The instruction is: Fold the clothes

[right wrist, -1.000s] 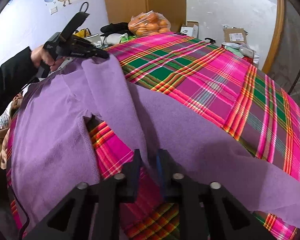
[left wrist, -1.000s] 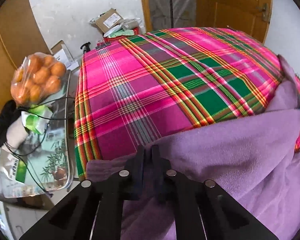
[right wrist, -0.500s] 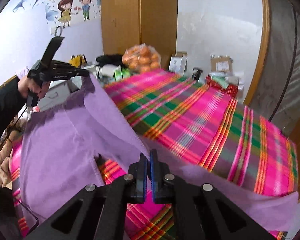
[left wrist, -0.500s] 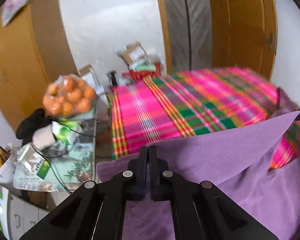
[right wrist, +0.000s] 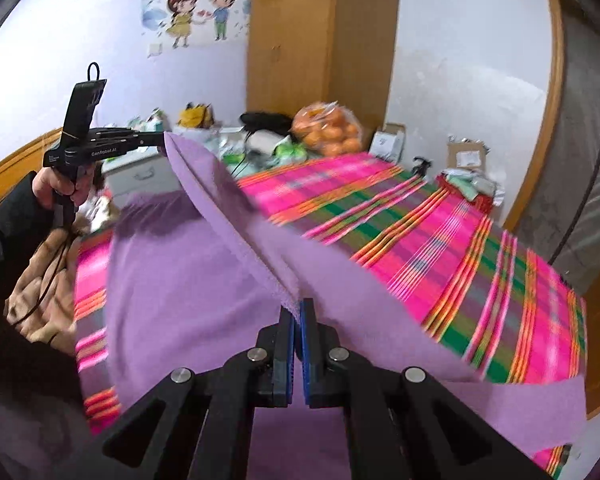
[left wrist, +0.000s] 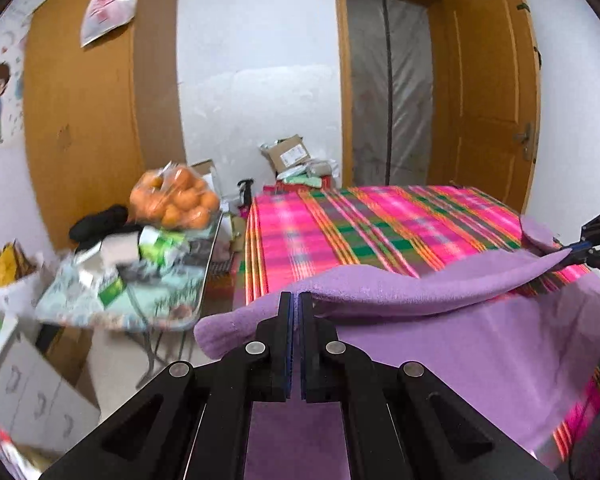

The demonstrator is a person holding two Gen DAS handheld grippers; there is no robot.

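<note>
A purple garment is shown lifted off a plaid bed, filling the lower centre of both views. Its upper edge is stretched as a taut band between the two tongs, while the body hangs below and partly rests on the bed. This spread is judged to serve the fold: an edge held at two points can be carried over as one straight line.

The right gripper, at lower centre of the right wrist view, is clamped on the hemmed edge, its jaws pressed together with cloth between them. The left gripper, at lower centre of the left wrist view, is likewise closed on a rolled fold of the garment. In the right wrist view the left gripper appears at upper left, held nearly level, with the cloth's corner pinched at its tip. It is gripped by a hand below, from a dark sleeve. In the left wrist view the right gripper is seen at the right edge, where the band ends.

Beyond the bed, a bag of oranges lies on a cluttered table at left.
</note>
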